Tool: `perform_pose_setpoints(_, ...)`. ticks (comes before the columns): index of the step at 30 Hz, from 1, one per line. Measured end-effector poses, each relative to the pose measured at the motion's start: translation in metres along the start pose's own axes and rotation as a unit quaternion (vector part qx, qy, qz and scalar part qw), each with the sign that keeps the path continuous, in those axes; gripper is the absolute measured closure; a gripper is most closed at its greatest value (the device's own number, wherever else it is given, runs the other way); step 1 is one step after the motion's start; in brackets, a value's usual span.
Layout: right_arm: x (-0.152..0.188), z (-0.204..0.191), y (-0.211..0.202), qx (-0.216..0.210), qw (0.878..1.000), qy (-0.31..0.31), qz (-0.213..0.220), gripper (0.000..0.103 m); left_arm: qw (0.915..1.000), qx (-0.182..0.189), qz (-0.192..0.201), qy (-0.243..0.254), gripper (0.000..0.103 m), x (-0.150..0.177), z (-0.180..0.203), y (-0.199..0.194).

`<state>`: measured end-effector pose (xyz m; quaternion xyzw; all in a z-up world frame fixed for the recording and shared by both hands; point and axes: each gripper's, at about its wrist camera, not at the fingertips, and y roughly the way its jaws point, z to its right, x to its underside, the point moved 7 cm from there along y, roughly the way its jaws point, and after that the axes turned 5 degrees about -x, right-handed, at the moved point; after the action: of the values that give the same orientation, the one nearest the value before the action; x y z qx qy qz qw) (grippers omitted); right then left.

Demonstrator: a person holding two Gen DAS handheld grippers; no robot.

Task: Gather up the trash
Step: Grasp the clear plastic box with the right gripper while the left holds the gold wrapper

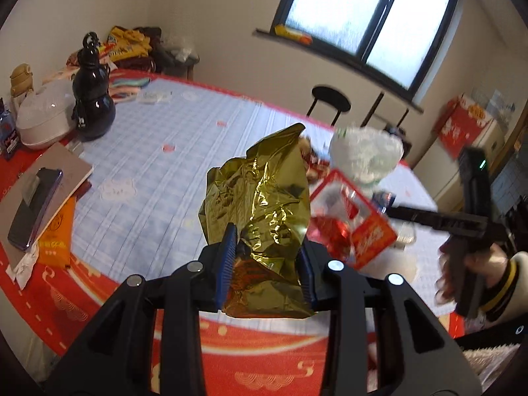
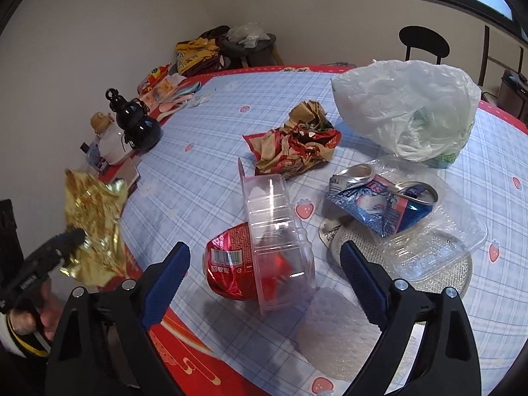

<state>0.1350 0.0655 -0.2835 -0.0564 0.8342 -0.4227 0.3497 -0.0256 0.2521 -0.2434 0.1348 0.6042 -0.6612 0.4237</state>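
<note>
We hold gold trash up

Our left claw (image 1: 269,264) pinches the gold wrapper (image 1: 264,204). Our right claw (image 2: 264,277) is spread wide, with the clear plastic box (image 2: 277,231) between its fingers, untouched.

Ahead of the right gripper (image 2: 264,280) the tabletop was crowded. A clear plastic box (image 2: 277,237) stood tilted between its spread fingers, over a red wrapper (image 2: 227,264). Just beyond lay a crumpled brown wrapper (image 2: 297,145); to its right a crushed can (image 2: 376,201) rested on a clear tray (image 2: 439,247), with a white plastic bag (image 2: 406,105) bulking behind them. Left of that cluster the checked tablecloth (image 2: 198,171) lay bare toward a black gourd bottle (image 2: 135,122) at the far edge. The left gripper (image 1: 267,264), filled with gold foil (image 1: 260,211), had open cloth ahead and to its left, up to a notebook and phone (image 1: 33,211) near the rim.
</note>
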Motion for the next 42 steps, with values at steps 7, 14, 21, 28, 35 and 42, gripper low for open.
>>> perform_pose_setpoints(7,0.002,0.011,0.010,0.022,0.999,0.016,-0.017,0.019,0.9994,0.021,-0.005,-0.029,0.067,0.006,-0.010,0.005)
perform_pose_setpoints(14,0.010,0.012,0.014,0.022,0.999,0.034,-0.024,0.030,0.9983,0.034,-0.006,-0.047,0.067,0.007,-0.019,0.008)
perform_pose_setpoints(21,0.016,0.012,0.016,0.024,0.998,0.043,-0.029,0.035,0.9979,0.049,-0.016,-0.039,0.066,0.003,-0.013,0.020)
perform_pose_setpoints(28,0.025,0.013,0.029,0.028,0.997,0.050,-0.047,0.041,0.9973,0.060,-0.027,-0.031,0.066,0.008,-0.008,0.025)
perform_pose_setpoints(35,0.019,-0.010,0.025,0.066,0.997,-0.022,-0.039,0.061,0.9971,0.062,-0.030,-0.033,0.066,0.011,-0.011,0.024)
perform_pose_setpoints(42,0.002,-0.033,0.003,0.157,0.978,-0.140,0.000,0.062,0.9970,0.067,-0.025,-0.031,0.066,0.008,-0.010,0.023)
